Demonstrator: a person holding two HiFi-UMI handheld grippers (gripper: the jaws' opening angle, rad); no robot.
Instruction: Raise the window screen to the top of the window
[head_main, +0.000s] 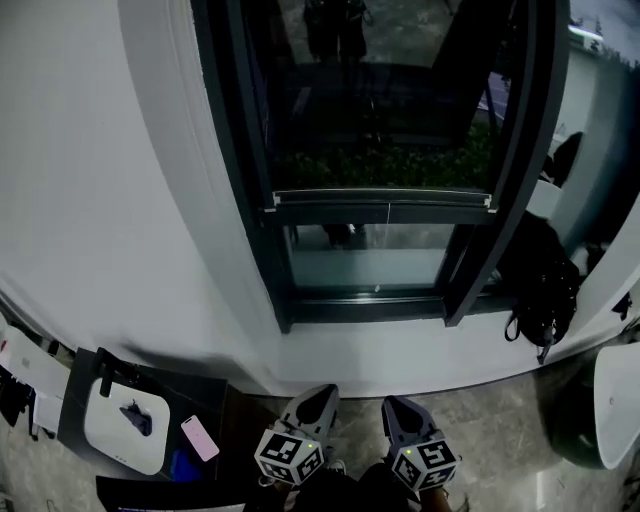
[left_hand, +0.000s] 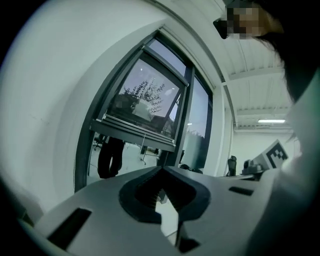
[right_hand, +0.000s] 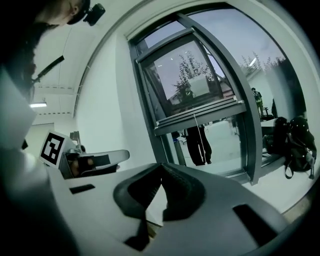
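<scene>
Grey left gripper (head_main: 324, 393) and right gripper (head_main: 392, 403), jaws together and empty, below the dark mesh window screen (head_main: 380, 120), its rail near the dark frame's (head_main: 365, 306) bottom edge.

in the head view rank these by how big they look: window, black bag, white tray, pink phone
1. window, by far the largest.
2. black bag and white tray look about alike. The bag lies farther from the camera, so I won't rank them.
3. pink phone, the smallest.
</scene>
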